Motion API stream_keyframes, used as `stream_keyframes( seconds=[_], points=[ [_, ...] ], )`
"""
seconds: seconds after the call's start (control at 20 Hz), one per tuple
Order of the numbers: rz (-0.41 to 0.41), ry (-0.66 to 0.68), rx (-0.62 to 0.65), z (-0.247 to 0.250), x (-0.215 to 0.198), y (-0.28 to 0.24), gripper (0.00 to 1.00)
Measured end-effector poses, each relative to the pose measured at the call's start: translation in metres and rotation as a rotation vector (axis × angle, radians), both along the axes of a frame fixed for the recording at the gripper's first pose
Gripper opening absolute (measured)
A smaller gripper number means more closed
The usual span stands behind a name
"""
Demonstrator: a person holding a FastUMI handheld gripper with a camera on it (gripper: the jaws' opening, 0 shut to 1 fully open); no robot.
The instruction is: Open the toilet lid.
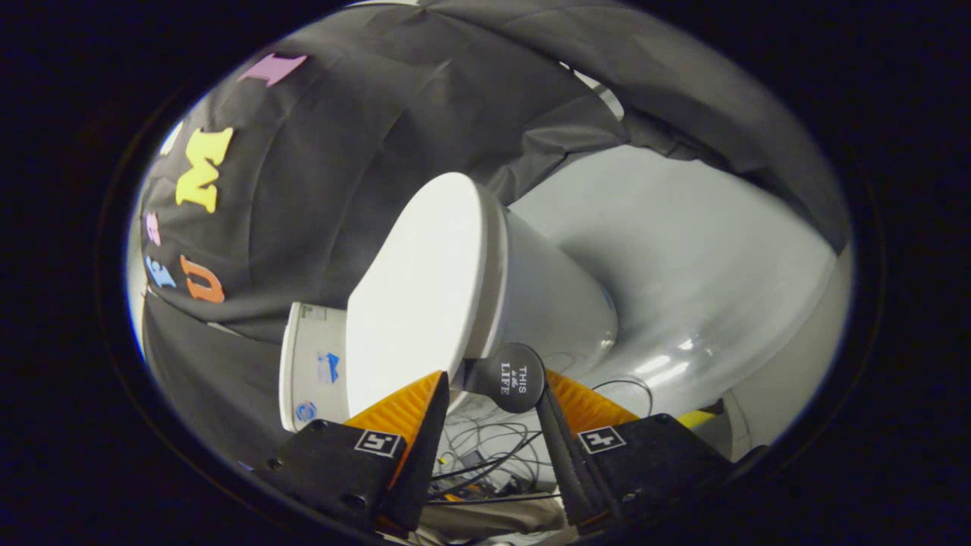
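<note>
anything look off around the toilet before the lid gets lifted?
One oddity: a dark round tab sticks out from the lid's front edge, sitting between the open claw's orange fingers. Loose cables lie tangled on the floor below. Nothing looks damaged or spilled.

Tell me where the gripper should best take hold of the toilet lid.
Probably at the dark round tab sticking out from the toilet lid rim. It sits between the open gripper fingers, so close straight on it; the lid's broad flat face offers no pinch.

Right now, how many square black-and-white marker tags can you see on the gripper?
2: one marker tag on the finger nearest the toilet lid, the other on the finger beside the dark round handle. Others may be hidden.
</note>
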State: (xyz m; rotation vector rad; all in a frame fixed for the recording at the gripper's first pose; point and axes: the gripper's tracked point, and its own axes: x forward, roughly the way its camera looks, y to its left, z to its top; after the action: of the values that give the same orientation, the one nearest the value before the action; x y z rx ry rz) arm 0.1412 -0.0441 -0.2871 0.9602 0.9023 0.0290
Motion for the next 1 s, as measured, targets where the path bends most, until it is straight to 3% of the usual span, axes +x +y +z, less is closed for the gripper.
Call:
stream_keyframes(
  seconds=[0.15, 0.45, 0.6, 0.7, 1.0],
  points=[
    [0.003, 0.032, 0.146, -0.006, -0.005, 0.019, 0.68],
    [-0.097, -0.04, 0.179, -0.004, 0.007, 0.005, 0.6],
    [-0.22, -0.036, 0.166, -0.006, 0.013, -0.02, 0.36],
    [-0.203, -0.011, 0.177, -0.004, 0.005, -0.018, 0.24],
    [-0.169, -0.029, 0.212, 0.011, 0.008, -0.011, 0.21]
  ],
)
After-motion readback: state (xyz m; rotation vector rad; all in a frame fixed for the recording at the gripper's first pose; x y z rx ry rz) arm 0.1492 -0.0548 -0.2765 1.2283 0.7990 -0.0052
